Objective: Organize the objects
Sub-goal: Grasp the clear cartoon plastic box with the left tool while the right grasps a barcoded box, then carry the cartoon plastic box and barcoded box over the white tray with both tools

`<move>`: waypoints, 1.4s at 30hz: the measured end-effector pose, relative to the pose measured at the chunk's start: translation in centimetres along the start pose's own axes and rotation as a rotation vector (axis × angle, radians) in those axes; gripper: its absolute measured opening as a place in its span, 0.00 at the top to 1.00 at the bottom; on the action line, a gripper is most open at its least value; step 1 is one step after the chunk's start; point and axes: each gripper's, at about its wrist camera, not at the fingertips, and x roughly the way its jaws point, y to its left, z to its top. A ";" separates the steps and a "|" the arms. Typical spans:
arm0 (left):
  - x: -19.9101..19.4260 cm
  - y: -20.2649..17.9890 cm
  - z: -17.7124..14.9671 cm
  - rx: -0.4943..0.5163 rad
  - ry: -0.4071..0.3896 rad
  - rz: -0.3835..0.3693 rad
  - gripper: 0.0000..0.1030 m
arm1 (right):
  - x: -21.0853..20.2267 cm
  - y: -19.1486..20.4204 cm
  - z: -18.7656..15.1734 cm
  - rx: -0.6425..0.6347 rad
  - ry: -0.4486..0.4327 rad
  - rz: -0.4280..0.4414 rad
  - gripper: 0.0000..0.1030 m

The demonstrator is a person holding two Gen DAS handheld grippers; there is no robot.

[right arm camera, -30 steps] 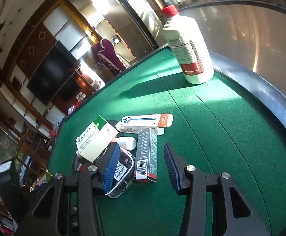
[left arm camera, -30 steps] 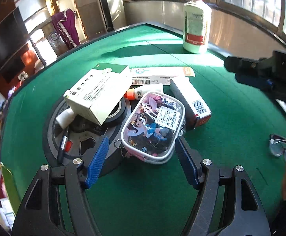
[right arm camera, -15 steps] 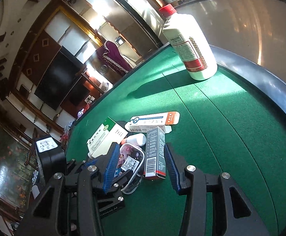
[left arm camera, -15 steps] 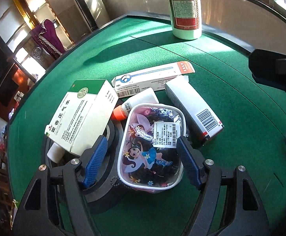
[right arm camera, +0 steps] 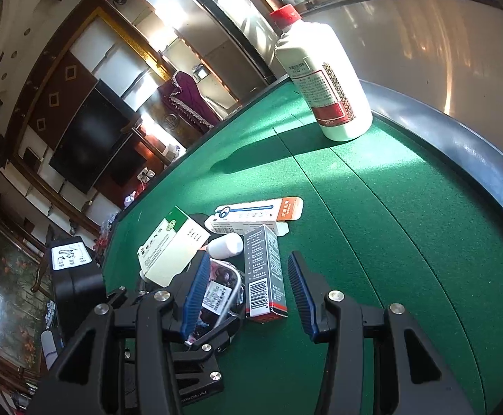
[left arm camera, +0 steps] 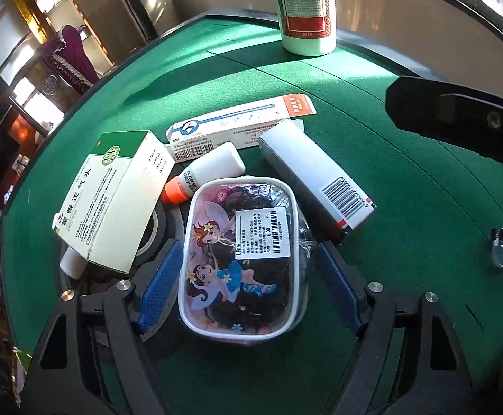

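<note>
Boxes crowd the cartoon-printed pouch (left arm camera: 241, 263); left gripper (left arm camera: 248, 290) jaws opening astride it, seemingly untouching; right gripper (right arm camera: 246, 294) jaws part-open, empty.

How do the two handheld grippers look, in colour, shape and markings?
Both are built alike. The left gripper and the right gripper have black plastic frames with triangular cut-outs and round silver screws. Each finger carries a long, ribbed blue pad. In the right wrist view, the left gripper's body bears a white label with dark writing. No cables or sleeves show.
</note>
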 end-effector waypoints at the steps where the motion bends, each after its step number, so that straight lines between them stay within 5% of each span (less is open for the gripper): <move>1: 0.3 0.0 0.0 -0.010 0.002 0.000 0.21 | 0.1 -0.1 0.0 -0.001 0.001 -0.004 0.54; 7: -0.2 2.2 -2.2 -0.201 -0.055 -0.012 0.28 | 0.7 -0.3 -0.1 -0.019 0.017 -0.047 0.54; 17: -5.0 7.8 -13.3 -0.482 -0.135 -0.003 0.28 | 4.7 3.2 -2.4 -0.225 0.110 -0.159 0.54; 24: -4.3 7.4 -13.9 -0.462 -0.143 0.040 0.27 | 8.6 4.3 -2.8 -0.332 0.153 -0.340 0.56; 26: -4.0 7.2 -14.0 -0.452 -0.137 0.042 0.27 | 9.8 4.1 -2.8 -0.349 0.175 -0.378 0.73; 27: -3.9 7.1 -14.1 -0.442 -0.139 0.049 0.27 | 9.9 4.1 -2.8 -0.359 0.161 -0.384 0.74; 35: -4.7 7.4 -14.6 -0.472 -0.185 0.075 0.29 | 6.8 4.2 -2.4 -0.358 0.056 -0.326 0.75; 42: -7.4 7.8 -14.9 -0.516 -0.298 0.193 0.29 | 3.3 7.4 -4.0 -0.427 -0.060 -0.195 0.75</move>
